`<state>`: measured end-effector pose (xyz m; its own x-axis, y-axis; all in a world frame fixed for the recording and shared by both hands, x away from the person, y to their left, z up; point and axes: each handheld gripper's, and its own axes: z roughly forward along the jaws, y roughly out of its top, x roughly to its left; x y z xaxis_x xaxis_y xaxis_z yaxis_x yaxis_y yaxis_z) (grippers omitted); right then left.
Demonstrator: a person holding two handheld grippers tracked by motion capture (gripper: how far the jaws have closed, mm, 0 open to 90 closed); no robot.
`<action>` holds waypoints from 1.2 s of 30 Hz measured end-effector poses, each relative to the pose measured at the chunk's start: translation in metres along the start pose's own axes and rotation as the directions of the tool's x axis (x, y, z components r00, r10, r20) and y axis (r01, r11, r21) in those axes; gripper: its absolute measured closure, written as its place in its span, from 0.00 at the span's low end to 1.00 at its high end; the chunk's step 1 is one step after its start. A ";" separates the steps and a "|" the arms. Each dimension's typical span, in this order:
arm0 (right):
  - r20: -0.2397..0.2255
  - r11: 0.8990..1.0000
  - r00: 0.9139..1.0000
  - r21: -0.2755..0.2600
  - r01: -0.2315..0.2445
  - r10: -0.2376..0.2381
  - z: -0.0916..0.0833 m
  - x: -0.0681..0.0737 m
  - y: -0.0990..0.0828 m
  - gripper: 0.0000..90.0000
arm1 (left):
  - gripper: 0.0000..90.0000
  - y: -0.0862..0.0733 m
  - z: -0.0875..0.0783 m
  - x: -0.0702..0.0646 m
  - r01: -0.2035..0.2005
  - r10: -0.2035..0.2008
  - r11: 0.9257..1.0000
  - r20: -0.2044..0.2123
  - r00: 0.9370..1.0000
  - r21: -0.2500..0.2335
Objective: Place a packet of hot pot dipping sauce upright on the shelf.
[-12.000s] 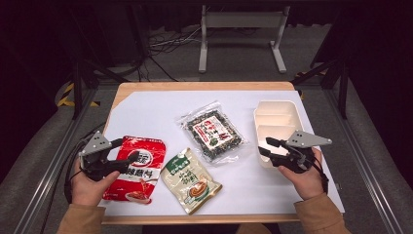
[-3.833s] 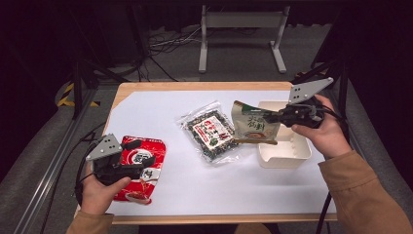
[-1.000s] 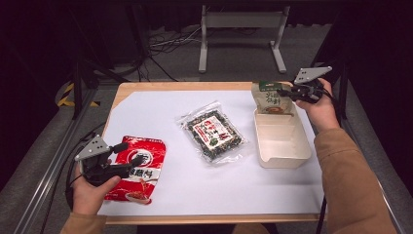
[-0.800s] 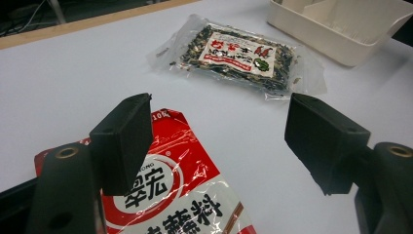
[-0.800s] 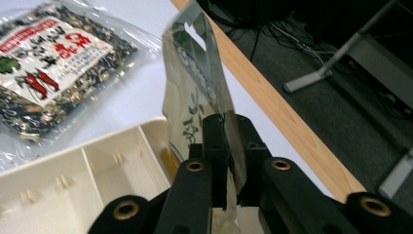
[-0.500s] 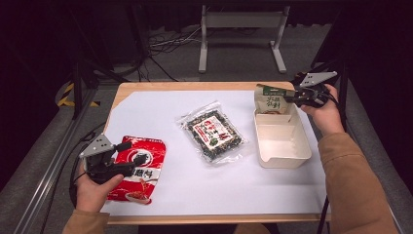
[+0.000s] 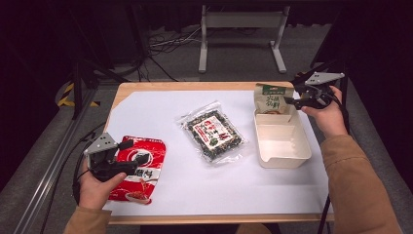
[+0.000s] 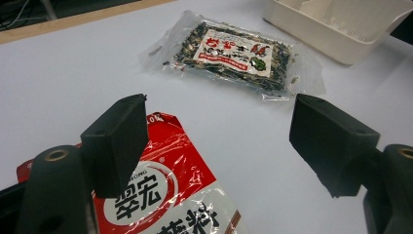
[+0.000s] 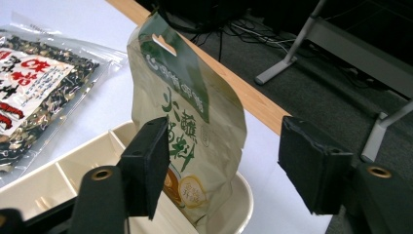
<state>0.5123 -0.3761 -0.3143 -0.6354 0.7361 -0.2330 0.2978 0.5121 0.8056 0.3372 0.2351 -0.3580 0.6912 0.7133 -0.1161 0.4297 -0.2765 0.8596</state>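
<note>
The right claw [image 7: 292,101] has just been opening, and its jaws now stand wide apart. The beige and green paper pouch with printed characters [image 9: 187,122] is between them, but the pads do not press on it. This pouch stands upright in the far end of the cream plastic divided box [image 7: 282,155], at the right side of the white worktop [image 7: 195,185]. The left claw [image 8: 219,141] is open too and holds nothing; it hovers over the red and white glossy packet [image 7: 141,168]. A transparent bag of dark seaweed [image 7: 213,135] lies flat in the middle.
</note>
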 end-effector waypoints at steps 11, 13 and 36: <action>0.063 0.997 0.997 -0.073 -0.029 0.033 -0.030 0.019 0.005 0.29 | 0.17 0.003 0.002 0.005 0.003 -0.003 1.000 -0.006 1.000 0.023; 0.055 0.996 0.998 -0.082 -0.026 0.030 -0.035 0.024 0.005 0.29 | 0.17 0.004 0.003 0.005 0.001 -0.001 0.999 -0.010 1.000 0.041; -0.185 0.986 0.980 -0.133 -0.103 0.078 -0.062 0.125 0.008 0.35 | 0.27 0.001 -0.011 0.020 0.033 -0.019 0.990 -0.101 0.995 0.139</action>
<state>0.3909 -0.3082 -0.3032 -0.7314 0.6789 -0.0649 0.2644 0.3699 0.8907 0.3448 0.2558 -0.3542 0.6206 0.7799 -0.0812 0.5289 -0.3399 0.7777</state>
